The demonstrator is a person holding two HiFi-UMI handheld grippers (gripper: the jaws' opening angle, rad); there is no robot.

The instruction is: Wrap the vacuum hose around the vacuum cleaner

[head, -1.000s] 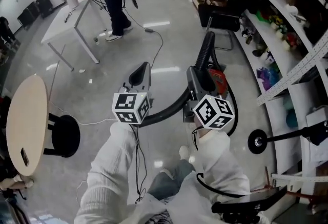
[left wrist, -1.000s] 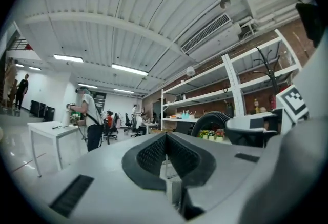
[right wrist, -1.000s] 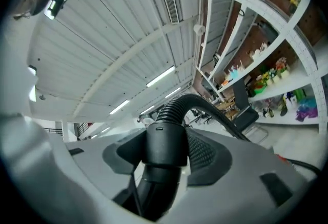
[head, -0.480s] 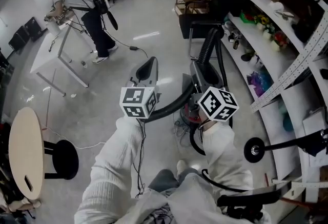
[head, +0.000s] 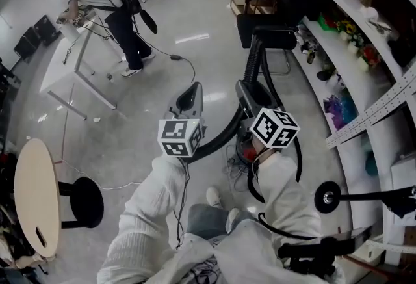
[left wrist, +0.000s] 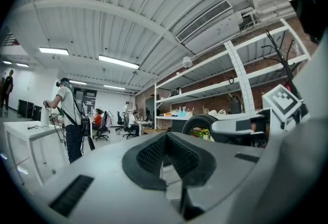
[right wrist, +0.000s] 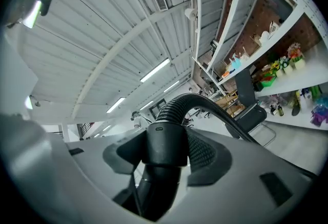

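The right gripper [right wrist: 165, 148] is seen clamped on the smooth black cuff [right wrist: 164, 141] of the vacuum hose [right wrist: 205, 106], with the cuff's long axis run straight along the jaws. From there the ribbed length is carried up and forward, away from the person, towards a black chair [head: 273, 32]. The vacuum cleaner [head: 243, 152], of which only a red patch is shown, is found on the floor just below and behind that gripper, so the hose would have to be brought back and down towards it. The left gripper [left wrist: 165, 145] is held just beside, its jaws drawn together on nothing. One hose, one cleaner and two grippers are counted.
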